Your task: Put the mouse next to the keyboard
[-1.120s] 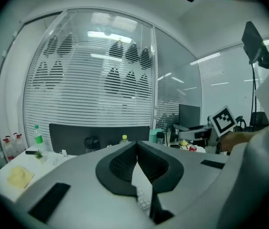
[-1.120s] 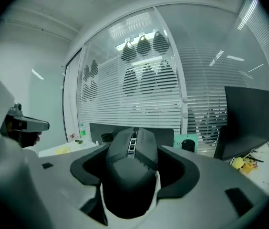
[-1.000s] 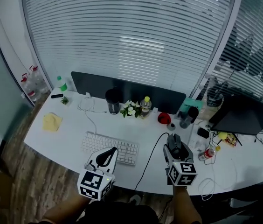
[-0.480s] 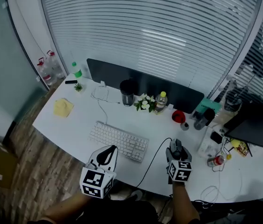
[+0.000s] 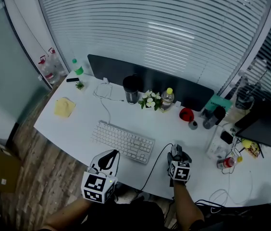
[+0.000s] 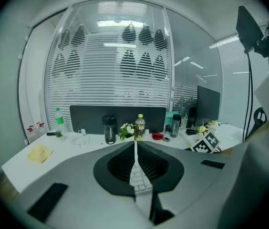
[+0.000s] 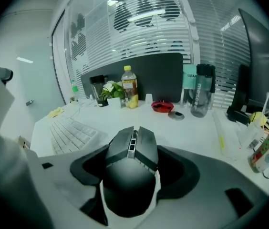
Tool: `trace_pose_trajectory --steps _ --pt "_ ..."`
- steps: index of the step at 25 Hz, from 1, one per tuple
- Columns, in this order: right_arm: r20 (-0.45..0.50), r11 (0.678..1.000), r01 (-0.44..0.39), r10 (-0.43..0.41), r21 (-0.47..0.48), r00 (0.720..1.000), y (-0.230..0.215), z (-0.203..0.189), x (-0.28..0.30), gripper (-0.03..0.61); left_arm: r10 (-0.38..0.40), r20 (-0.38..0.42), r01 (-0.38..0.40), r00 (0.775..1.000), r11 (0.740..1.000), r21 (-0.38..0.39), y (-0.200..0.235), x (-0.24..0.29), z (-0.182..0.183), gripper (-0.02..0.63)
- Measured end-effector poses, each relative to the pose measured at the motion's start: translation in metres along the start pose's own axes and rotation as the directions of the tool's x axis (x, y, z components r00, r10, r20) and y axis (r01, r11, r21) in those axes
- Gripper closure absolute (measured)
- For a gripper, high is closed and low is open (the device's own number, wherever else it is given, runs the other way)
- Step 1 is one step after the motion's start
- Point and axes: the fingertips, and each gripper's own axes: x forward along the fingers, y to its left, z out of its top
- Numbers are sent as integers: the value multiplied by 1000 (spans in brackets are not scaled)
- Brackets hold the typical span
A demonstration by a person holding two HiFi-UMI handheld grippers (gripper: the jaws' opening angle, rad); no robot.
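Observation:
A dark grey mouse [image 7: 131,163] sits between the jaws of my right gripper [image 7: 133,144], which is shut on it. In the head view the right gripper [image 5: 176,151] holds the mouse [image 5: 175,150] low over the white desk [image 5: 82,129], a short way right of the white keyboard [image 5: 122,141]. The keyboard [image 7: 70,132] lies to the mouse's left in the right gripper view. My left gripper [image 5: 107,158] hovers at the desk's near edge, below the keyboard. Its jaws [image 6: 135,144] are shut with nothing between them.
A black cable [image 5: 153,166] runs from the mouse over the desk's front edge. Behind the keyboard stand a black cup [image 5: 131,89], flowers [image 5: 150,100], a yellow-capped bottle [image 5: 167,98] and a red dish [image 5: 186,113]. A yellow cloth [image 5: 64,107] lies far left; clutter crowds the right end.
The head view has shifted. My right gripper with the mouse has come a little nearer the keyboard's right end. The left gripper has hardly moved.

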Motion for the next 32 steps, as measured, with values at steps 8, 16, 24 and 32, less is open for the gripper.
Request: trace_pose_trajectory --steps 8,16,24,32 --pt "-84 998 51 -47 46 995 -11 -30 23 278 -1 0 1 1000 1000 -10 8 7 -4 584" --pt "-124 994 81 -71 77 990 -15 -44 31 278 23 -22 -23 999 1000 13 17 10 -12 584" --pt "-98 995 78 -71 67 993 -18 -43 30 275 -5 12 5 1000 999 53 14 9 4 584" --pt "-134 993 114 -107 43 985 -15 -46 33 265 -48 42 45 998 995 84 6 2 22 584"
